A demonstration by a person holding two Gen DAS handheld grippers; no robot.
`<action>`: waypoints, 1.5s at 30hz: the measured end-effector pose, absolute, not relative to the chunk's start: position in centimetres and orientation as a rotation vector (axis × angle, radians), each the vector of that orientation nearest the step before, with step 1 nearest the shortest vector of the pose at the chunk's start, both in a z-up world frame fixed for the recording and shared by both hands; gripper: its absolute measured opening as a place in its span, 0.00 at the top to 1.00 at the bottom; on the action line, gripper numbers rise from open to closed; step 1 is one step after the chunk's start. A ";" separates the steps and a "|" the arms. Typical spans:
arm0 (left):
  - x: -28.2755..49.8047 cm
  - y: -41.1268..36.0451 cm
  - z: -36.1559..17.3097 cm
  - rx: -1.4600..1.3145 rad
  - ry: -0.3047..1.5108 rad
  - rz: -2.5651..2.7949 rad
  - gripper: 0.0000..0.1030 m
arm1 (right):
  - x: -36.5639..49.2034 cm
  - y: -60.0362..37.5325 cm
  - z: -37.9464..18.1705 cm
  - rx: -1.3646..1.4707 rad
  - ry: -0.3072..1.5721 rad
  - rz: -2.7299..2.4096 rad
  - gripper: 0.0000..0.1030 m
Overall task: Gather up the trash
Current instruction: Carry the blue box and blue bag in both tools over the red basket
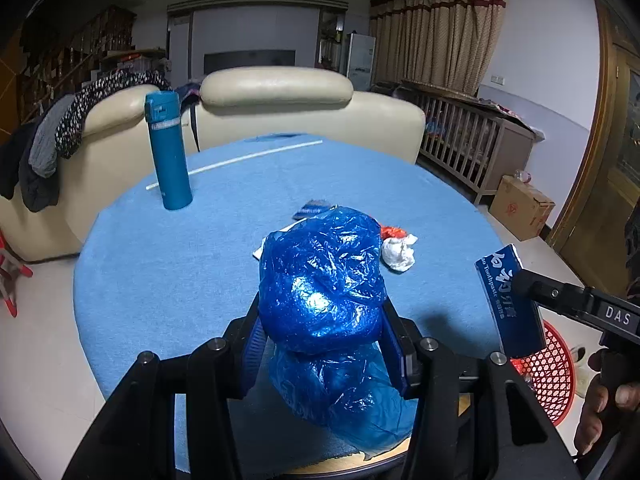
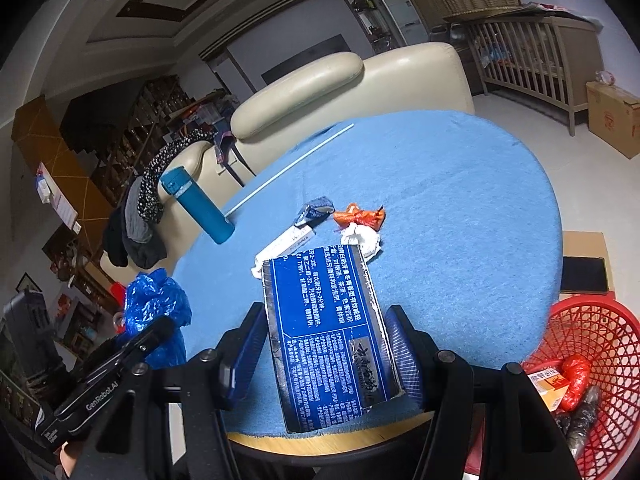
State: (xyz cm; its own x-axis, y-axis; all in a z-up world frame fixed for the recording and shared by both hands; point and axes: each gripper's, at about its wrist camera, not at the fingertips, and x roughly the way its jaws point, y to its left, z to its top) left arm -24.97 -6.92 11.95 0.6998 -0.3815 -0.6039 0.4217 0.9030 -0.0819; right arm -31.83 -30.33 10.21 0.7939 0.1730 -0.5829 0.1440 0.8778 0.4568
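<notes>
Blue bag — red basket

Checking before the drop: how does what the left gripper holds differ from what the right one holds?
The left gripper is shut on a crumpled blue plastic bag, soft, glossy and shapeless; the right gripper is shut on a blue toothpaste box, flat, stiff and rectangular. The bag is plain, while the box bears white print. Both are blue, lifted off the table, with the red basket beside the right gripper.
</notes>
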 end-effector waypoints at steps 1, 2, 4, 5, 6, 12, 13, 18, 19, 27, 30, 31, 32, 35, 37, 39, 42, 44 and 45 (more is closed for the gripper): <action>-25.1 -6.9 12.1 0.066 0.651 -0.448 0.49 | -31.9 -30.3 10.4 0.511 0.654 0.017 0.38; -25.2 -6.9 12.3 0.066 0.644 -0.449 0.49 | -31.9 -30.4 10.5 0.513 0.649 0.018 0.38; -25.2 -6.9 12.5 0.063 0.637 -0.451 0.49 | -32.0 -30.5 10.7 0.514 0.638 0.019 0.38; -25.3 -6.9 12.6 0.058 0.636 -0.455 0.49 | -32.2 -30.6 10.7 0.516 0.634 0.019 0.38; -25.3 -7.0 12.6 0.057 0.636 -0.458 0.49 | -32.2 -30.5 10.8 0.517 0.633 0.018 0.38; -25.7 -7.9 12.2 0.073 0.636 -0.478 0.49 | -32.8 -31.1 10.6 0.531 0.625 0.003 0.38; -25.7 -8.0 12.1 0.077 0.639 -0.480 0.49 | -32.9 -31.3 10.6 0.534 0.624 0.000 0.38; -25.7 -8.9 11.8 0.096 0.649 -0.490 0.49 | -33.7 -32.0 10.6 0.552 0.607 -0.014 0.38; -25.8 -9.1 11.8 0.099 0.650 -0.493 0.49 | -34.0 -32.3 10.5 0.559 0.603 -0.019 0.38; -26.3 -11.7 11.4 0.146 0.656 -0.534 0.49 | -36.7 -35.0 11.5 0.591 0.548 -0.062 0.38; -26.6 -12.9 11.2 0.163 0.661 -0.558 0.49 | -38.1 -36.4 12.1 0.598 0.520 -0.094 0.38; -26.7 -13.2 11.2 0.169 0.661 -0.563 0.49 | -38.5 -36.9 12.2 0.599 0.514 -0.103 0.38; -26.9 -13.6 11.2 0.176 0.659 -0.570 0.49 | -39.1 -37.4 12.3 0.600 0.508 -0.117 0.38; -27.4 -14.6 11.2 0.193 0.657 -0.596 0.49 | -40.5 -38.8 12.4 0.605 0.498 -0.156 0.38; -27.9 -15.5 11.4 0.207 0.648 -0.616 0.49 | -41.7 -39.9 12.3 0.610 0.493 -0.189 0.38; -28.3 -16.1 11.5 0.218 0.644 -0.635 0.49 | -42.5 -40.7 12.2 0.614 0.490 -0.214 0.38; -28.8 -17.4 11.7 0.235 0.642 -0.670 0.49 | -43.9 -42.1 12.0 0.620 0.485 -0.257 0.38; -29.2 -18.5 11.8 0.251 0.640 -0.694 0.49 | -44.6 -43.1 11.7 0.624 0.486 -0.282 0.38; -29.5 -19.0 11.7 0.258 0.639 -0.704 0.49 | -45.1 -43.6 11.5 0.624 0.489 -0.301 0.38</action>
State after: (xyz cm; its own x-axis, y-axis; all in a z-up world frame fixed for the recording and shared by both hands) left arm -29.46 -18.99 11.74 0.5836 -0.5192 -0.6244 0.6714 0.7411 0.0113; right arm -45.13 -43.64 11.47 0.8450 -0.1224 -0.5205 0.4096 0.7740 0.4828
